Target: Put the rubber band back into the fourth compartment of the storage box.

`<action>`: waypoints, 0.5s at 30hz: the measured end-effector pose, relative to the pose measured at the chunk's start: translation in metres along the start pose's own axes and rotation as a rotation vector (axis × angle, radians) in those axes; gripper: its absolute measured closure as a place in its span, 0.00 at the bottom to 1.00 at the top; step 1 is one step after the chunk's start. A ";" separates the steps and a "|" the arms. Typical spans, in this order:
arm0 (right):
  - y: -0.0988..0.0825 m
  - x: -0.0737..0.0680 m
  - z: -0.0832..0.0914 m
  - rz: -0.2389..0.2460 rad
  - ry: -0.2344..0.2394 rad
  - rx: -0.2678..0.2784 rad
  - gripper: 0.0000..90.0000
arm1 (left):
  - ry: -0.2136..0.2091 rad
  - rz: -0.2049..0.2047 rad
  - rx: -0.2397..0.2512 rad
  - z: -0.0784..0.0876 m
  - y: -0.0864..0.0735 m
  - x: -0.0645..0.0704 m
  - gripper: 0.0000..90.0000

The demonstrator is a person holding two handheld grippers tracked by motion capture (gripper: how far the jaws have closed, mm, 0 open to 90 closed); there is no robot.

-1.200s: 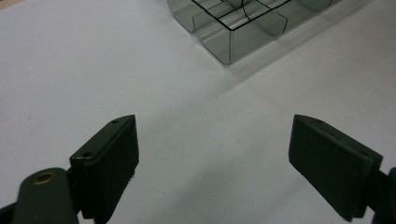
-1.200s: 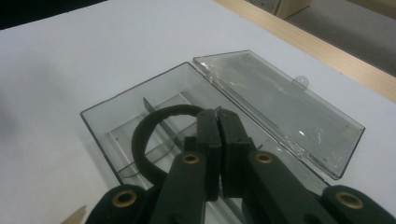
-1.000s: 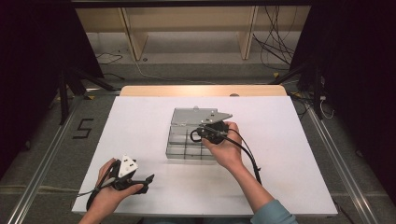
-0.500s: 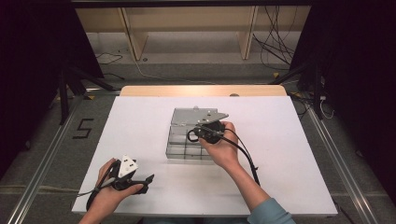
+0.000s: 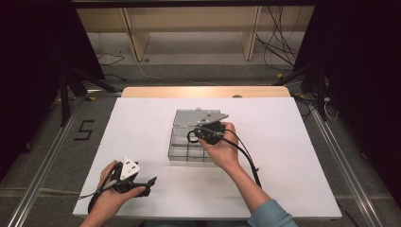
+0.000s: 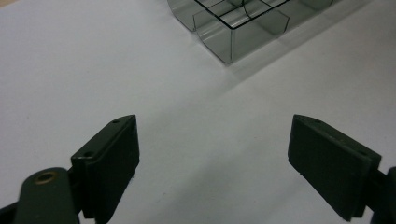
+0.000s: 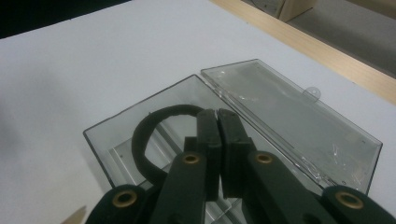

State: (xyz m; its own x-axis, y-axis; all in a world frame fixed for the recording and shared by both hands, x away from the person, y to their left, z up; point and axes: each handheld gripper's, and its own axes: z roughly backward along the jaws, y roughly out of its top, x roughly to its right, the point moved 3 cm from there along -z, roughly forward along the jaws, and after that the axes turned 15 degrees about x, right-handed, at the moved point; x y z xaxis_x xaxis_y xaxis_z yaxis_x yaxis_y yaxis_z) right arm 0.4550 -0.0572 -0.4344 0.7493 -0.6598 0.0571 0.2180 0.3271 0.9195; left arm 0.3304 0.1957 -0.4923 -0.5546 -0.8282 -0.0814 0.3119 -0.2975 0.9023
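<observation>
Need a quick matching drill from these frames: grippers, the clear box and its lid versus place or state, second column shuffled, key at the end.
Column one:
1. left gripper
2. right gripper
3. clear compartment box
4. box lid

Column two:
A. swung open, lying flat on the white table
B. jaws wide apart, nothing between them
C. jaws pressed together, black loop beside them
D. mid-table, divided into cells

Pairs: 1-B, 2-C, 3-D, 4-A
</observation>
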 end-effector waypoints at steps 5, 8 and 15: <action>0.002 0.000 0.001 -0.002 0.000 0.002 0.99 | 0.002 0.001 0.000 0.000 0.000 -0.001 0.18; 0.002 0.001 0.001 -0.003 -0.001 0.002 0.99 | 0.002 0.001 0.002 0.000 0.000 -0.001 0.18; 0.001 0.001 -0.001 -0.004 0.005 -0.005 0.99 | 0.000 0.002 0.002 0.000 0.000 0.000 0.18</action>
State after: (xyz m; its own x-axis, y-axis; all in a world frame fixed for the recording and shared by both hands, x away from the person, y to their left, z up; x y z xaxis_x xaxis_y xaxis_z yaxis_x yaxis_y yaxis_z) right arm 0.4561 -0.0569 -0.4337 0.7513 -0.6580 0.0511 0.2245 0.3277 0.9177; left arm 0.3307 0.1959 -0.4926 -0.5541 -0.8287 -0.0792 0.3115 -0.2946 0.9034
